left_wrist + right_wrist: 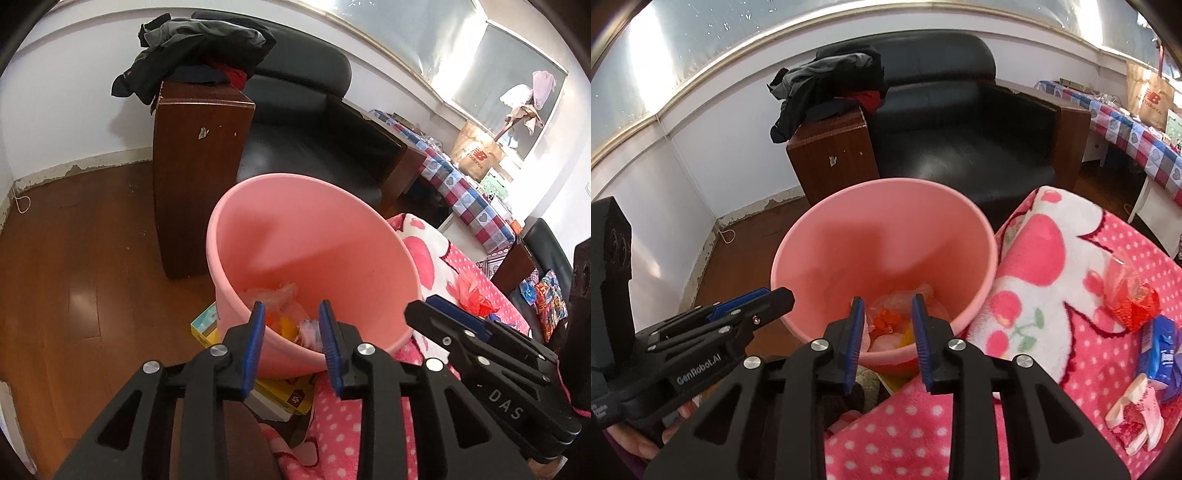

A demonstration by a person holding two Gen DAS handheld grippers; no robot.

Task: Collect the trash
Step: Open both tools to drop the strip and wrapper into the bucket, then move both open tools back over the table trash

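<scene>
Off to the right on the blanket point(1071, 332), the red wrapper point(1134, 299) lies nearer the right gripper point(886, 332), which, like the left gripper point(291, 332), hangs parted and empty over the pink bin point(879, 229).

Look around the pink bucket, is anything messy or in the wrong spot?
Yes. The pink bucket tilts, propped on boxes. Trash still lies on the pink blanket: a red crinkly wrapper, a blue packet and a torn pink-and-white wrapper. Clothes are heaped on the armrest.
</scene>
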